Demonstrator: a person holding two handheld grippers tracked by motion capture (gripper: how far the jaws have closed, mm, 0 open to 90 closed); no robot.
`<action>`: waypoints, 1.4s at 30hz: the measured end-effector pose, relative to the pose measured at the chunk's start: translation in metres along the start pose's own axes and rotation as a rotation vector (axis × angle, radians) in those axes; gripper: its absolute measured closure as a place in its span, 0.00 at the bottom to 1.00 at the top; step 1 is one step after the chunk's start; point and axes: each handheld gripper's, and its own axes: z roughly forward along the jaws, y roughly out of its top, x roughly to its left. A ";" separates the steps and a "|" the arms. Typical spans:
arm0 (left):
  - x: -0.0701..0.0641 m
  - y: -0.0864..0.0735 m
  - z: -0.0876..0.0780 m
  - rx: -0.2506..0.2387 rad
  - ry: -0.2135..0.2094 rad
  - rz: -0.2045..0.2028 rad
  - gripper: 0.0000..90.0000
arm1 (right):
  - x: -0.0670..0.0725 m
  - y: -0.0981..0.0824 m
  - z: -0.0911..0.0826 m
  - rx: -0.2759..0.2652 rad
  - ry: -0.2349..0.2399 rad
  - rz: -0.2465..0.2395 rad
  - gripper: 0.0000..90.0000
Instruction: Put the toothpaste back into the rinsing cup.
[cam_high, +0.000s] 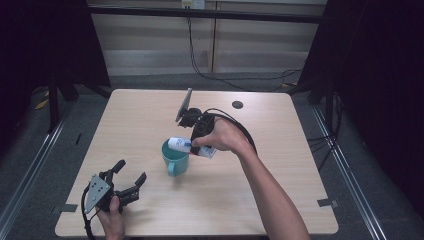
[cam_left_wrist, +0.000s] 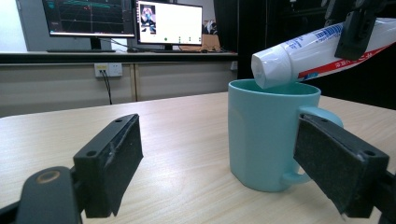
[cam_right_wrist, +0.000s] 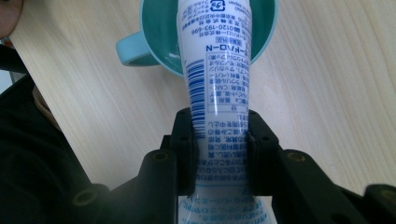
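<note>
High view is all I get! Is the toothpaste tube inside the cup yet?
Observer: Not yet. In the left gripper view the toothpaste tube's cap end hangs just above the teal cup's rim.
Operator: Is it squished tight?
Observer: Yes, the right hand-held gripper clamps the tube's middle from both sides.
Operator: And the other hand-held gripper?
Observer: The left hand-held gripper is open, its jaws wide, with the cup standing beyond them.

Lab: 2 monitors (cam_left_wrist: 126, 21) on bench, black curtains (cam_high: 380, 75), trailing cables (cam_high: 240, 77).
</note>
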 end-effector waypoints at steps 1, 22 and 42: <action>0.000 0.000 0.000 0.000 0.000 0.000 0.17 | 0.000 0.000 0.000 0.000 0.000 0.000 0.77; 0.000 0.000 0.000 -0.001 0.001 0.001 0.17 | -0.001 0.006 0.006 0.024 0.008 0.000 0.76; 0.000 0.000 0.000 0.000 0.001 -0.002 0.17 | -0.003 0.011 0.007 0.032 0.017 0.002 0.76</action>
